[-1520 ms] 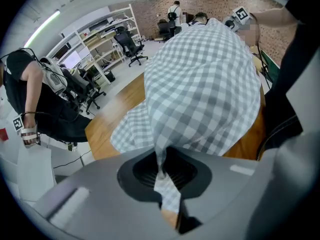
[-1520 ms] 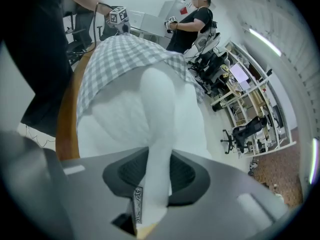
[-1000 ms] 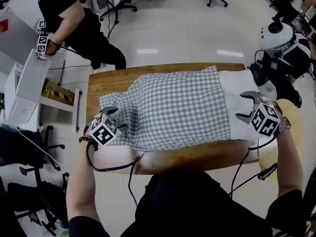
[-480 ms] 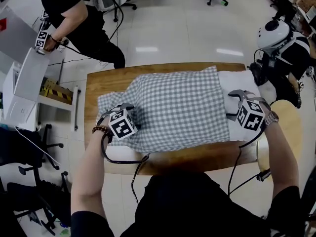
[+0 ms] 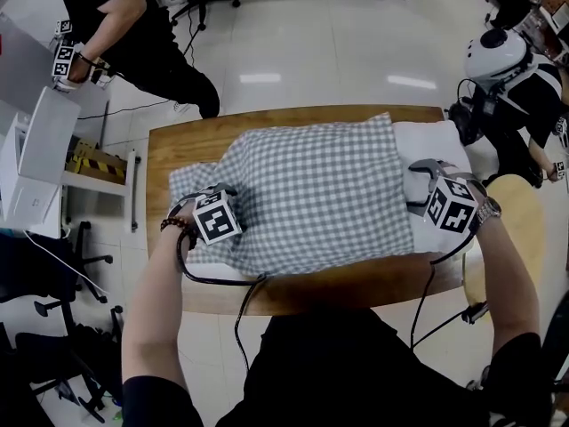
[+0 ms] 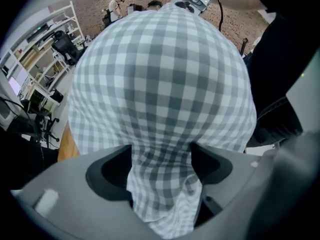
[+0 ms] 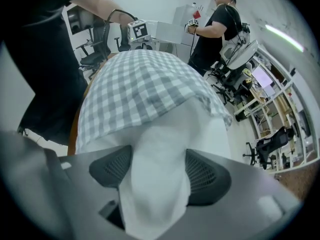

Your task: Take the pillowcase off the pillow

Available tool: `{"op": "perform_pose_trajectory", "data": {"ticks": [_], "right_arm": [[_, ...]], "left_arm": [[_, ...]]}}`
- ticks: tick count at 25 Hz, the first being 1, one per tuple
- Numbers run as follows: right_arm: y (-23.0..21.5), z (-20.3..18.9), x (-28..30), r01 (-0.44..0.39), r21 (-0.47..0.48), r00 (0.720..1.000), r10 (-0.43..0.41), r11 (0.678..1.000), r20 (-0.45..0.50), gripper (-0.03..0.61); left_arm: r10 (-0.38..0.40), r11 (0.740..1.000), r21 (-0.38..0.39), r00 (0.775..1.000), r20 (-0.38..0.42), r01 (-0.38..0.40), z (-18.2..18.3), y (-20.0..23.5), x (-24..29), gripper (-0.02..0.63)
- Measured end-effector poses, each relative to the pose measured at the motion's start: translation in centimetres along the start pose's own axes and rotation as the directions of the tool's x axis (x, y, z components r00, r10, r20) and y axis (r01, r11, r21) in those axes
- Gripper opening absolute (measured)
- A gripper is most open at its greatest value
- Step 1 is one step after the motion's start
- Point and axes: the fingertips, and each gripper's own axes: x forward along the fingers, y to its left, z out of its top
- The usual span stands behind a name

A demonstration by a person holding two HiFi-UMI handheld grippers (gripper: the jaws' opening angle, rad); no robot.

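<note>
- Overhead, the left claw [image 5: 191, 201] sits at one end of the checked pillowcase [image 5: 311, 185]. The right claw [image 5: 420, 185] is on the bare white pillow [image 5: 431, 145] sticking out of the other end, all on the wooden worktop [image 5: 191, 140]. Beyond the claws, a person in black [image 5: 133, 25] and a person in a white helmet [image 5: 502, 60] are cut off by the frame.
- Left claw view: the jaws stand wide apart, having just been opening, with a bunched ridge of checked cloth between them. The cloth blocks the worktop ahead.
- Right claw view: the jaws, likewise just opening, stand apart around a hump of white pillow. The case's hem lies just ahead.
</note>
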Motion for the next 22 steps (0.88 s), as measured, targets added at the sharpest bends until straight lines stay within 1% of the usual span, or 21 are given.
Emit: {"op": "perform_pose_trajectory", "data": {"ticks": [3,6,8,12,18,22], "right_arm": [[-0.7,0.8,0.6,-0.006,-0.003,1.000,0.006,1.000,0.000,0.345],[-1.1,0.9,0.7,-0.013,-0.004,1.000,0.013,1.000,-0.010,0.347],[-1.8,1.2,0.6,-0.014,-0.006,1.000,0.014,1.000,-0.013,0.347],[-3.6,2.6,1.4,-0.014,-0.019,1.000,0.013,1.000,-0.009,0.347],[-4.0,2.1,2.8,-0.018,-0.025,1.000,0.018,1.000,-0.007,0.348],[-4.0,1.8,3.5,-0.018,-0.025,1.000,0.018,1.000,-0.005,0.347]], "left_arm": [[-0.005,1.000,0.014,1.000,-0.018,0.005,-0.6,1.0,0.7,0.379],[-0.013,0.998,0.052,0.998,-0.063,0.016,-1.1,1.3,1.7,0.379],[-0.024,0.998,0.058,0.996,-0.082,0.028,-1.7,2.0,2.2,0.379],[-0.034,0.998,0.054,0.996,-0.078,0.038,-2.5,4.1,2.8,0.379],[-0.054,0.996,0.069,0.993,-0.100,0.061,-2.4,4.7,4.7,0.379],[-0.043,0.995,0.087,0.994,-0.104,0.052,-2.7,5.1,5.4,0.367]]}}
